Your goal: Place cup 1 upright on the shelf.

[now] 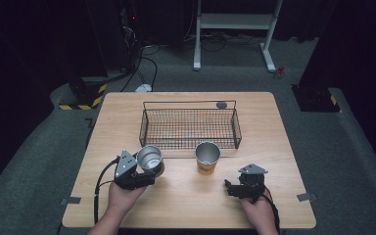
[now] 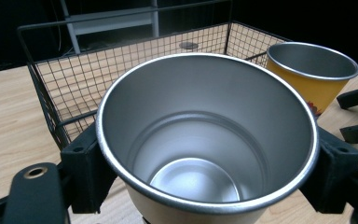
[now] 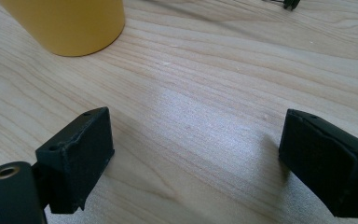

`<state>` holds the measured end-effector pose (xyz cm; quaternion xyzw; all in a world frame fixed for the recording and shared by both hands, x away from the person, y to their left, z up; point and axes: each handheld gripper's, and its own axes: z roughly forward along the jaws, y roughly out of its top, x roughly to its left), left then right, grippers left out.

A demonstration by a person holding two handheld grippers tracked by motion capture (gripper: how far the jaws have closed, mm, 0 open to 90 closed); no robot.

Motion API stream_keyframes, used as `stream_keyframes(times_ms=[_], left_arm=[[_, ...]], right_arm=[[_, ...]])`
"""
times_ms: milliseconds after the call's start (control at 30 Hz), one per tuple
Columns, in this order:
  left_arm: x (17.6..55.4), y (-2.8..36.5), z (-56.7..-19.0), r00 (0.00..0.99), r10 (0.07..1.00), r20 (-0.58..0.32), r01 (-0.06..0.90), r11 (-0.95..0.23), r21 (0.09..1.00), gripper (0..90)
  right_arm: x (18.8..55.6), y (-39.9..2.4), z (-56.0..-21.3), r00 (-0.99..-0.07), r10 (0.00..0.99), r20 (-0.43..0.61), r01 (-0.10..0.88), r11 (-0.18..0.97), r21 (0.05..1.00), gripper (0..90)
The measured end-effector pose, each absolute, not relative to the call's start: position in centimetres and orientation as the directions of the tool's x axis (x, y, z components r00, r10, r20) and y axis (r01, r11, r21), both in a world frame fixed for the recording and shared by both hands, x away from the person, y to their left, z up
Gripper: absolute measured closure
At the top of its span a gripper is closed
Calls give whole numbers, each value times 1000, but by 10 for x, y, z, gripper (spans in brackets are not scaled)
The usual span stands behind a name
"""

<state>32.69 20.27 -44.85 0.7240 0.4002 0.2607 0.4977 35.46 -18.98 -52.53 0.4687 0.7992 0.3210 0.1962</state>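
- The left gripper (image 1: 149, 172) clamps the silver-lined paper cup (image 2: 207, 140) across its sides just below the rim; light, thin-walled, likely crushable.
- The right gripper (image 3: 193, 158) stands wide, empty, near the yellow cup (image 1: 207, 157).

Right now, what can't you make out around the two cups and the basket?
- Held cup: left gripper view, outer wall and base cut off by the bottom edge.
- Yellow cup: right gripper view, rim cut off by the top edge.
- Small dark disc past the basket: high view, too small to identify.
- Yellow cup's print: high view, too small to read.
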Motion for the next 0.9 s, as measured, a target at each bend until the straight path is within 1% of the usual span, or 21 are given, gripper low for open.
stream_keyframes(times_ms=[700, 900], left_arm=[[346, 193, -428, 545, 838, 10, 296, -204, 933, 189], [353, 193, -425, 543, 840, 1, 301, -197, 933, 189]], right_arm=[[355, -190, -525, -484, 875, -13, 623, 355, 697, 94], [355, -190, -525, -484, 875, -13, 623, 355, 697, 94]])
